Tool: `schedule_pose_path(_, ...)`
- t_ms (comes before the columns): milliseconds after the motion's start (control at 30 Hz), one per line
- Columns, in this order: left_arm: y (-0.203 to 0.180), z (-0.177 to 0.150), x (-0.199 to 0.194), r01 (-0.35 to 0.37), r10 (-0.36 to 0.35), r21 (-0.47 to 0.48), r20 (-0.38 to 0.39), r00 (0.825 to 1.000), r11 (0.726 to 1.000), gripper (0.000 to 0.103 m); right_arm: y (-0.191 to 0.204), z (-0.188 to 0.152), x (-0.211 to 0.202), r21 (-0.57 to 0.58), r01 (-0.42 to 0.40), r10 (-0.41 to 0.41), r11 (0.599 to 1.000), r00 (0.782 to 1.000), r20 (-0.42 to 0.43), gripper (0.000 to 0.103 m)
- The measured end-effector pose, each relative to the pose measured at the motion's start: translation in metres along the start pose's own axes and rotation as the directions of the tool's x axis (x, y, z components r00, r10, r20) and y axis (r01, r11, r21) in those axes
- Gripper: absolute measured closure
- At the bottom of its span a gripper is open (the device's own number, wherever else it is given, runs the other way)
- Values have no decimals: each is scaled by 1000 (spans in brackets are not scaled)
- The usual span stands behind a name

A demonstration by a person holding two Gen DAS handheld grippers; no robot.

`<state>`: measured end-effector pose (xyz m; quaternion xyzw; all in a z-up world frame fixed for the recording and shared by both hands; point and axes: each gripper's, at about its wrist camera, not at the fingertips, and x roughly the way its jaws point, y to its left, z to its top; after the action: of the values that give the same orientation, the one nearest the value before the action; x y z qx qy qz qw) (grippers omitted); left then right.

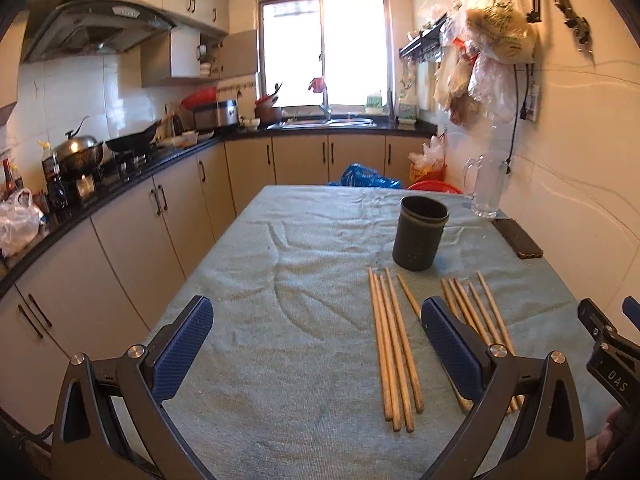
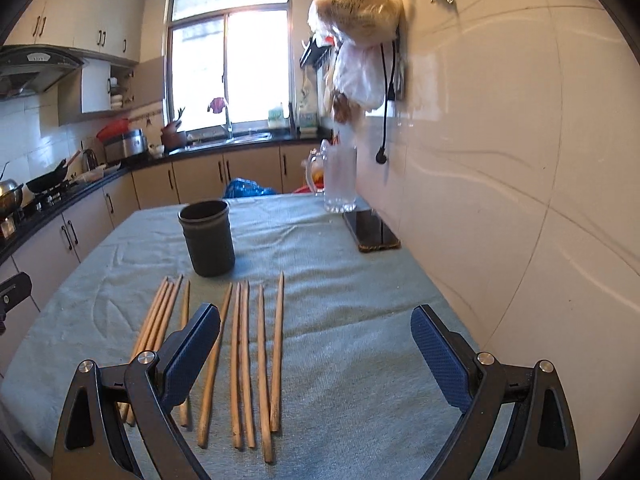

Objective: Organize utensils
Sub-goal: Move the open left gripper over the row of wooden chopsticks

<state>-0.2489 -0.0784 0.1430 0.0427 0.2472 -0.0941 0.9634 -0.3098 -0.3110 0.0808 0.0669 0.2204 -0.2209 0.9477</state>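
Several wooden chopsticks (image 1: 394, 348) lie side by side on the grey-blue tablecloth (image 1: 280, 280), pointing toward a dark round utensil cup (image 1: 420, 233) that stands upright and looks empty. In the right wrist view the chopsticks (image 2: 244, 360) lie just before the cup (image 2: 208, 238). My left gripper (image 1: 316, 320) is open and empty, hovering over the cloth left of the chopsticks. My right gripper (image 2: 316, 328) is open and empty above the chopsticks' near ends; its left finger (image 2: 192, 356) covers some of them. The right gripper's edge also shows in the left wrist view (image 1: 608, 340).
A dark phone (image 2: 370, 230) lies near the tiled wall at the table's right edge. A clear glass pitcher (image 2: 339, 178) stands at the far right corner. Plastic bags (image 2: 356, 12) and a cable hang on the wall above. Kitchen counters (image 1: 120, 168) run along the left.
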Motion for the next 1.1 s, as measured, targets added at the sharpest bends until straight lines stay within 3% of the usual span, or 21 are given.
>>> schedule_pose_path(233,-4,-2,-19,27,-27,3,39,999,1000,0,-2,-4,-16,3,17,-17,1000,1000,25,5)
schedule_pose_path(600,-9,-6,-34,6,-8,27,73,997,1000,0,-2,-6,-28,2,1,-2,1000,999,49,5)
schedule_pose_path(933,-5,7,-79,-143,139,8,187,972,990,0,-5,-6,-31,36,-27,25,999,997,75,5)
schedule_pose_path(1100,-6,16,-113,-221,205,33,260,943,975,0,-7,-2,-32,49,-57,52,997,994,98,5)
